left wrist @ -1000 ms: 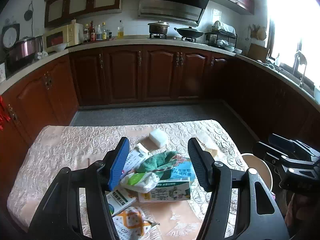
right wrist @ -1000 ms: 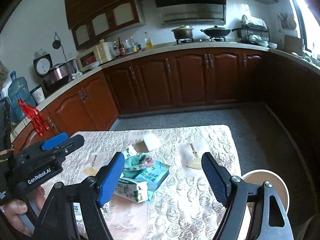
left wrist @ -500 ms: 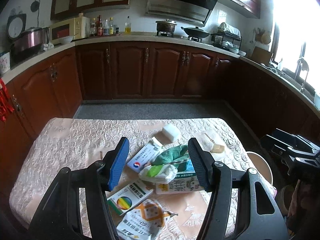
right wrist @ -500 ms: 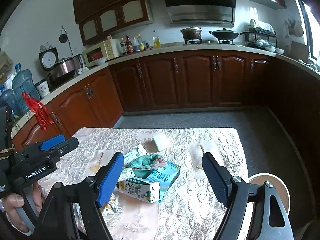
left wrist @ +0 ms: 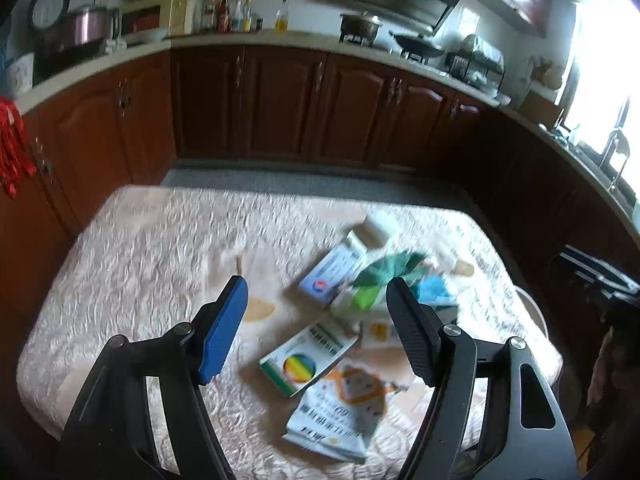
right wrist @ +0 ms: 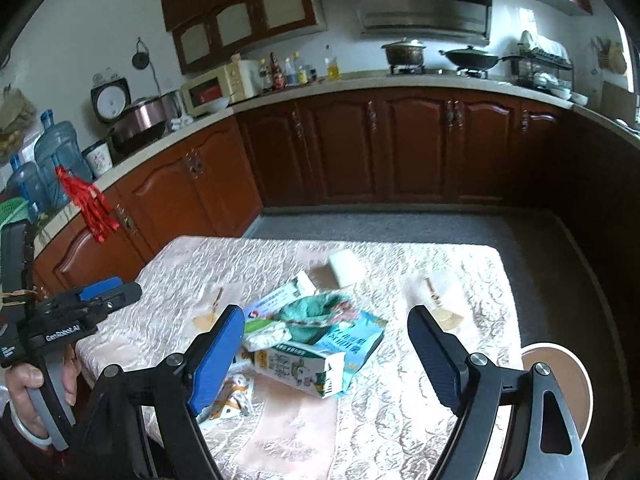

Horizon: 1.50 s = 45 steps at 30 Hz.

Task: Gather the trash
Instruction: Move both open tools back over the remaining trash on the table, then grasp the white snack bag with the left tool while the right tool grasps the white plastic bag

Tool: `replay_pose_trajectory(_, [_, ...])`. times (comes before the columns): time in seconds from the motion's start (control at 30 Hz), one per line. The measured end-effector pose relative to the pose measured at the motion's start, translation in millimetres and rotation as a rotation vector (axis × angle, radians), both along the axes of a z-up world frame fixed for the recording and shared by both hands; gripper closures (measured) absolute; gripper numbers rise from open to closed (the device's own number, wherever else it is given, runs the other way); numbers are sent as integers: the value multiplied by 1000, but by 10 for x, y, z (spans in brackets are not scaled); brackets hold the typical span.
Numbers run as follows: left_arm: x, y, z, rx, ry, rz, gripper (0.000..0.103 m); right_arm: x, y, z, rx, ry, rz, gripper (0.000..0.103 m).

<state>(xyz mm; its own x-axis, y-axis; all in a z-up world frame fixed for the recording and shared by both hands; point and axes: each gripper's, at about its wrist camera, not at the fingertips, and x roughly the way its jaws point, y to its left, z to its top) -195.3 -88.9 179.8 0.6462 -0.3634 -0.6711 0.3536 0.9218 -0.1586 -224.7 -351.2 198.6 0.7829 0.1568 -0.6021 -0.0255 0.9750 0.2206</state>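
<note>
Trash pile sits mid-table (right wrist: 400,420) on the cream embossed cloth: white-green milk carton (right wrist: 300,364), flat rainbow-print box (left wrist: 306,360). Left tongs (left wrist: 316,328) opening, empty, above that box; right tongs (right wrist: 326,356) opening, empty. Best: straddle one item's narrow edges, then close.

your left wrist view is smeared by motion blur: the trash pile (left wrist: 360,304) and tablecloth (left wrist: 152,248) lose their edges. daylight from the window (left wrist: 604,60) at upper right blows out to white glare. your right wrist view is sharp, with print on the carton (right wrist: 300,368) crisp though too small to read. a sunlit band crosses the table's far edge; the cabinets (right wrist: 400,144) sit dim. both frames bow at the edges, with dark vignetted corners.
</note>
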Motion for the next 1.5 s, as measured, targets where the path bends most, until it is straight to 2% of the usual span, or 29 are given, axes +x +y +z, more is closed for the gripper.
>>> replay_pose_trajectory(0.4, [23, 46, -454, 44, 130, -62, 32, 255, 190, -339, 24, 94, 84, 21])
replay_pose_trajectory(0.67, [-119, 68, -913, 61, 323, -85, 32, 321, 196, -422, 37, 109, 100, 21])
replay_pose_trajectory(0.9, [-135, -4, -1245, 71, 443, -95, 32, 369, 253, -489, 40, 126, 120, 21])
replay_pose_trajectory(1.03, [-107, -141, -1334, 67, 475, -111, 33, 399, 295, -511, 37, 130, 130, 21])
replay_pose_trajectory(1.13, [-86, -196, -1347, 44, 482, -117, 62, 439, 326, -543, 36, 136, 138, 21])
replay_pose_trajectory(1.17, [-86, -203, -1323, 36, 470, -117, 75, 451, 331, -553, 37, 138, 141, 21])
replay_pose_trajectory(1.2, [-92, -202, -1290, 32, 457, -117, 76, 479, 346, -571, 38, 142, 148, 21])
replay_pose_trajectory(1.23, [-97, -189, -1248, 24, 443, -120, 85, 510, 363, -588, 37, 146, 154, 21])
replay_pose_trajectory(1.33, [-132, -118, -1069, -11, 394, -146, 92, 623, 437, -647, 29, 163, 183, 21])
replay_pose_trajectory(1.5, [-171, -35, -910, -26, 367, -146, 96, 913, 564, -793, 44, 216, 249, 21])
